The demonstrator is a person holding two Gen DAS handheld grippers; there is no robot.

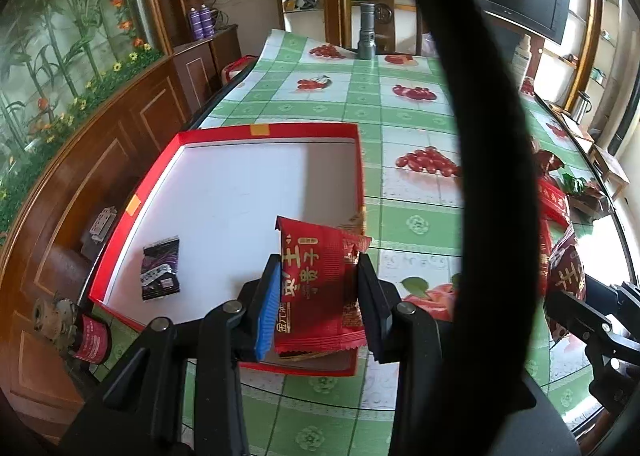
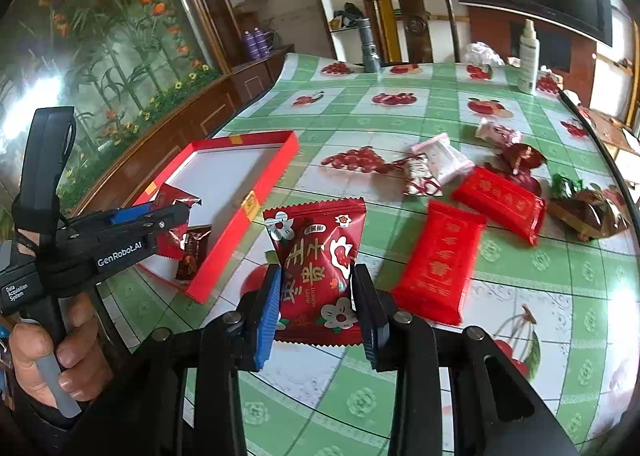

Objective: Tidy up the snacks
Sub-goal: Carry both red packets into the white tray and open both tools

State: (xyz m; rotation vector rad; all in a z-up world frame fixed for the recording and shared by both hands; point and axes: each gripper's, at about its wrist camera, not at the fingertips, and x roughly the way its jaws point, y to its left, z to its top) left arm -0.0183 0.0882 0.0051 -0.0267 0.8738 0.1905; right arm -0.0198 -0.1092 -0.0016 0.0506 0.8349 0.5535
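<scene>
- The left tool [image 1: 316,292] pinches a red snack packet [image 1: 314,288] between its blue pad and its black finger, holding it upright over the near right corner of the red box [image 1: 256,131].
- The red box is shallow, with a white floor, and lies on the left side of the table [image 1: 408,124], which wears a green checked cloth printed with fruit.
- A small dark sachet [image 1: 161,273] lies flat on the box floor by its left wall, apart from the held packet.
- From the right wrist view, a small brown packet [image 2: 191,256] rests in the box's near corner, just under the left tool [image 2: 192,212].
- The right tool [image 2: 316,296] pinches a second red packet with white flowers [image 2: 316,268], gripped by its lower half, just off the box's right wall and near the table's front edge.
- Two plain red packets [image 2: 440,260] [image 2: 500,202] lie flat on the cloth to the right, side by side but apart.
- Farther back sit a pink-and-white packet [image 2: 444,158], a dark red wrapped sweet [image 2: 522,160] and a brown wrapper [image 2: 588,212] near the right edge.
- A metal flashlight [image 2: 370,46] stands upright at the far edge, and a white spray bottle [image 2: 528,56] stands at the far right corner.
</scene>
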